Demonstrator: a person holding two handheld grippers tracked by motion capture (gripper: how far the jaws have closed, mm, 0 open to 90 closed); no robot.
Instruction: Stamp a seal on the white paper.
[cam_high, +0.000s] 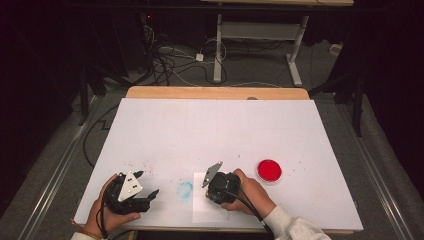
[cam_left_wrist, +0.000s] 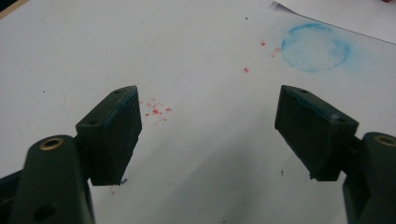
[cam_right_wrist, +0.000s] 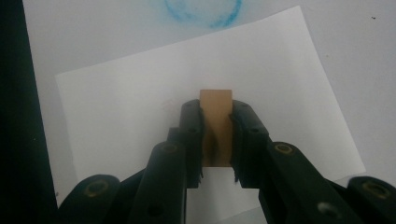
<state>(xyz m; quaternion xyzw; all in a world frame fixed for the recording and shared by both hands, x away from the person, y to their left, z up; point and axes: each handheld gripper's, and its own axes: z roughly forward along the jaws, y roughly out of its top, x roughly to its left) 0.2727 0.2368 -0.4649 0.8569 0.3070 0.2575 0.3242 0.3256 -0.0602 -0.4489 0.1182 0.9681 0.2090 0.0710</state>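
The right claw (cam_right_wrist: 217, 140) is clamping a small tan block (cam_right_wrist: 215, 126), prob. a wooden stamp, jaws pressing on its two sides, and it's hanging over a loose white paper sheet (cam_right_wrist: 116, 107) lying near the front edge of the surface (cam_high: 210, 125), roughly mid-way along it. Whether the block's underside is touching the sheet can't be told from the right gripper view; in the high view the right claw (cam_high: 220, 185) is sitting low over the sheet (cam_high: 200, 210). The sheet is looking blank around the block, so I'm judging this as the stamping step: stamp in hand, print not yet visible. A red ink pad (cam_high: 269, 170), round, is sitting toward the right, nearer the front edge than the back, just beyond the right hand (cam_high: 252, 192). A faint blue ring stain (cam_high: 184, 190) is showing on the surface just left of the sheet, w/ red specks (cam_left_wrist: 156, 111) scattered toward the front-left corner. The left claw (cam_left_wrist: 208, 130) is idling w/ jaws wide apart, holding nothing, low over the front-left part of the surface; the left hand (cam_high: 107, 210) is gripping it there. Next move, as I'm reading it: pressing the block straight down onto the sheet w/o sliding, then lifting clean. The sheet is loose, so it's prob. needing the left claw to pin an edge, else it's risking lifting w/ the stamp & smearing.
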